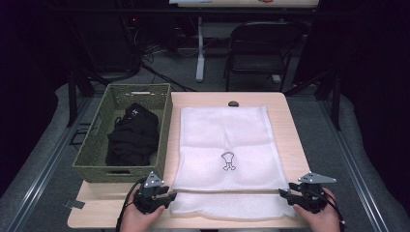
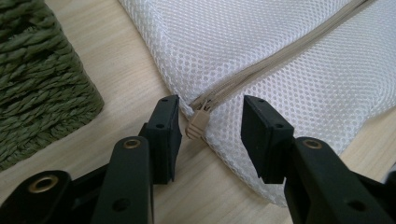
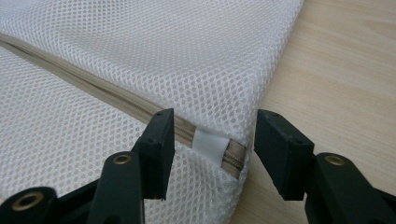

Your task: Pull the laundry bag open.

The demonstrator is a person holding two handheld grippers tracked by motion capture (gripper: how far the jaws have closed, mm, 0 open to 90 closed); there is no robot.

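The left gripper [image 2: 209, 128] is held with jaws parted around the zipper pull [image 2: 196, 124], gripping nothing; the right gripper [image 3: 212, 147], likewise released, brackets the zipper's far end [image 3: 233, 158]. The mesh laundry bag [image 1: 223, 145] is laid flat on the table [image 1: 290, 125] beside the woven basket [image 1: 96, 159] of dark clothes [image 1: 133, 137], presumably so that it can be unzipped and filled.

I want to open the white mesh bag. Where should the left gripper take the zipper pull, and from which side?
Grip the small beige zipper pull at the mesh bag's near left corner. Come from the left edge with the left gripper: the tab sticks out past the corner, already between the open jaws.
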